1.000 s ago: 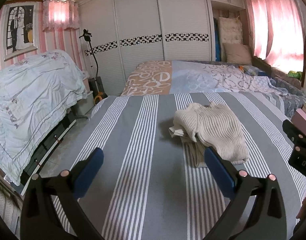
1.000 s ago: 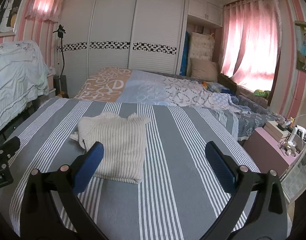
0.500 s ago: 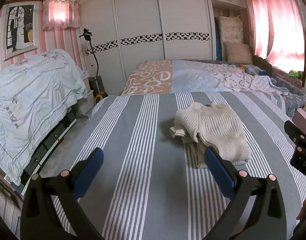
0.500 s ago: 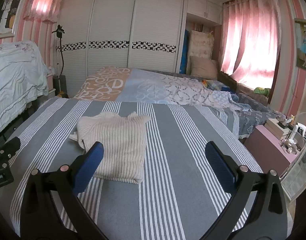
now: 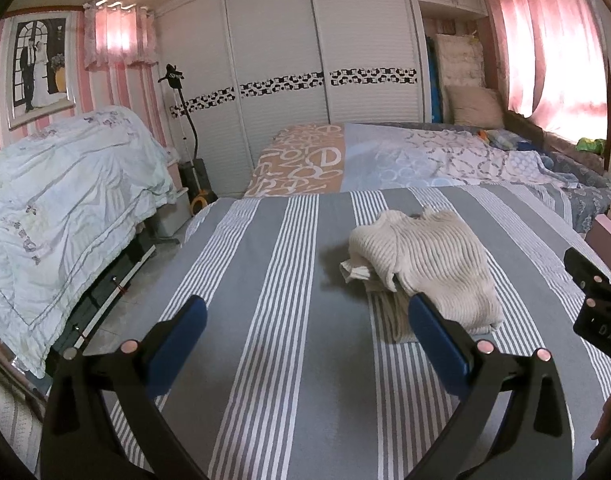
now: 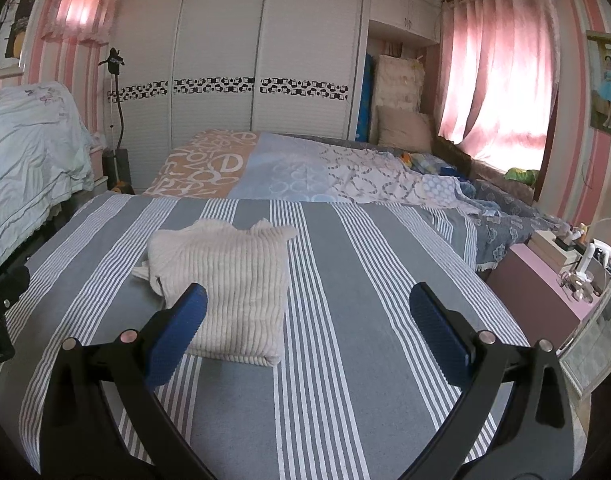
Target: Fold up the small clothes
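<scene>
A cream ribbed knit garment point(image 5: 425, 260) lies folded into a rough rectangle on the grey-and-white striped bed cover point(image 5: 285, 280), on top of another folded light cloth whose edge shows at its left. In the right wrist view the same cream garment point(image 6: 229, 284) sits left of centre. My left gripper point(image 5: 305, 316) is open above the cover, nothing between its blue pads, with the garment just beyond its right finger. My right gripper point(image 6: 307, 312) is open too, and its left finger overlaps the garment's near edge in the picture. Both hover short of the cloth.
A patterned orange and blue quilt point(image 5: 345, 156) covers the far part of the bed. A pale duvet point(image 5: 57, 200) is heaped at the left over a floor gap. A pink bedside cabinet point(image 6: 545, 296) with small items stands at the right. White wardrobe doors point(image 6: 225, 60) are behind.
Both views have shifted only slightly. The garment stays folded in place and both grippers stay open.
</scene>
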`<state>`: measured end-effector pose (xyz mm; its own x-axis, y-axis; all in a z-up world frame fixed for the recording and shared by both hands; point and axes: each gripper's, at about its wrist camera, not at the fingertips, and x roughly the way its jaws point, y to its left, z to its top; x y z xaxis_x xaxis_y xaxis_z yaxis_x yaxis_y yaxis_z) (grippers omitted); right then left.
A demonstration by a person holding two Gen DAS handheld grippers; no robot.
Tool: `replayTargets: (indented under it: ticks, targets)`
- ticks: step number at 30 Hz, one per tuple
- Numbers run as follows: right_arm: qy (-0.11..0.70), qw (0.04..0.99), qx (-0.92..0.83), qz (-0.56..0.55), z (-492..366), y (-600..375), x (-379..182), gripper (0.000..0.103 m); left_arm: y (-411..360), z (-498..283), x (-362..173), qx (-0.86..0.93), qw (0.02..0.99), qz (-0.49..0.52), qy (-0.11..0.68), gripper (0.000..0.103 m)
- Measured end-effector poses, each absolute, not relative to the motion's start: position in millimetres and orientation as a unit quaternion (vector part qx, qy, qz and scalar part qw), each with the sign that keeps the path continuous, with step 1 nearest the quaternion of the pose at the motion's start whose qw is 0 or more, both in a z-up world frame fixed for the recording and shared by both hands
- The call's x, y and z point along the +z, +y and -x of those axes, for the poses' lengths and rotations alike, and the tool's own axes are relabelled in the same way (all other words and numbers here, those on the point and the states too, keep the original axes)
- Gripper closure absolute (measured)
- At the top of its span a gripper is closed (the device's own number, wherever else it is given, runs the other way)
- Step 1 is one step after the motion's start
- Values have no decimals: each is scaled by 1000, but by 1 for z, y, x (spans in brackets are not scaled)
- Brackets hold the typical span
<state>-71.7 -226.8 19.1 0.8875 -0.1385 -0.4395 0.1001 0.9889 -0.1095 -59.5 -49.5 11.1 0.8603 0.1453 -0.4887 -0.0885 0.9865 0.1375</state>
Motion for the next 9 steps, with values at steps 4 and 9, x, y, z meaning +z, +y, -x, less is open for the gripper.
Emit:
replayTargets:
  ticks: [4,9]
  targets:
    - [232,970,-63,41,71,-228,17,3,-48,57,12,64,962,-52,259,2]
    - [233,970,-64,39,71,-229,17,3,-47,59,12,61,963,-52,256,2]
